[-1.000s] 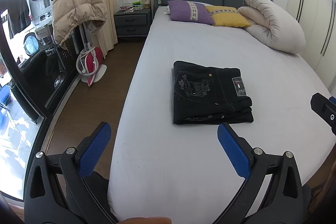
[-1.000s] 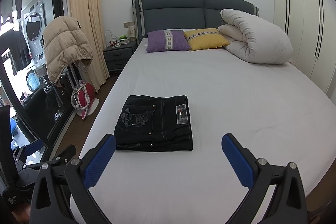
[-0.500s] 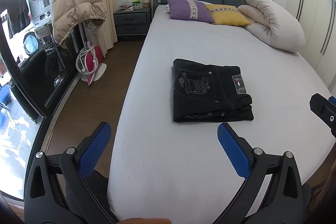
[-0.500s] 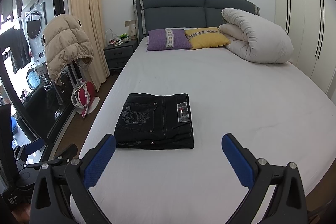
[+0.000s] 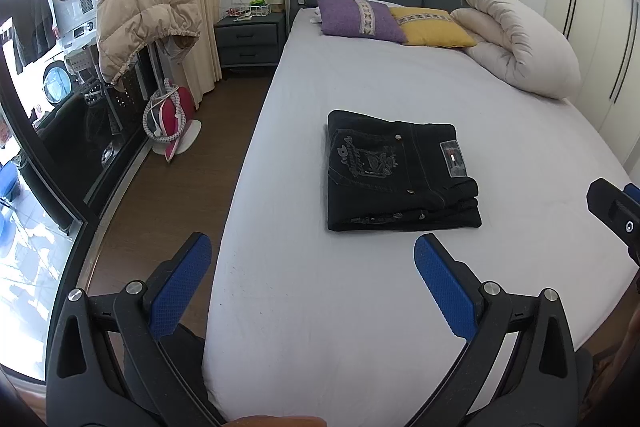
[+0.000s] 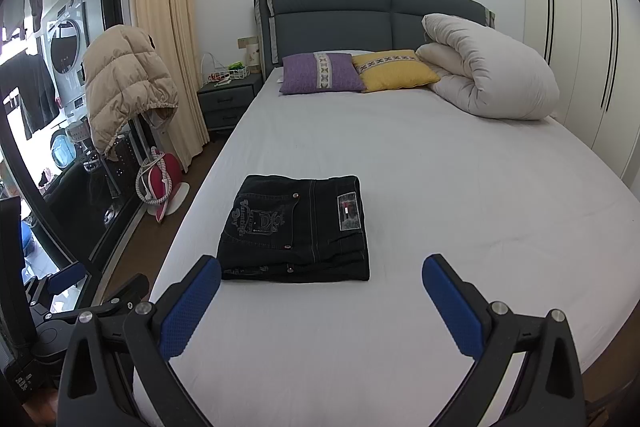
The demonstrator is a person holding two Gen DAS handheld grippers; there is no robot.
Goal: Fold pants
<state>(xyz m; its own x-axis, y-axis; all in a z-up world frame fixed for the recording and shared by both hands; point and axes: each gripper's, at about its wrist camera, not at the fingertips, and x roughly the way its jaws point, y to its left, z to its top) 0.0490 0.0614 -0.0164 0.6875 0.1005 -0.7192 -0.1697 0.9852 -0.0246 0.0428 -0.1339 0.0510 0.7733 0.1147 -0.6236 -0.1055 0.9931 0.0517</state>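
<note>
Black pants (image 5: 400, 173) (image 6: 296, 229) lie folded into a compact rectangle on the white bed (image 5: 360, 307) (image 6: 440, 187), back pocket embroidery and a small label facing up. My left gripper (image 5: 312, 287) is open above the bed's near left edge, short of the pants, nothing between its blue pads. My right gripper (image 6: 320, 303) is open too, held just in front of the pants and apart from them. In the left wrist view, part of the right gripper's black body (image 5: 616, 215) shows at the right border.
A purple pillow (image 6: 320, 73), a yellow pillow (image 6: 396, 69) and a rolled white duvet (image 6: 492, 79) lie at the headboard end. Left of the bed are dark wood floor (image 5: 168, 187), a nightstand (image 5: 248, 41), a beige puffer jacket (image 5: 140, 15) on a stand, and a red iron (image 5: 172, 115).
Both grippers have drifted slightly; the pants sit a little lower and closer in the right wrist view. The pants themselves have not moved, and both grippers stay open.
</note>
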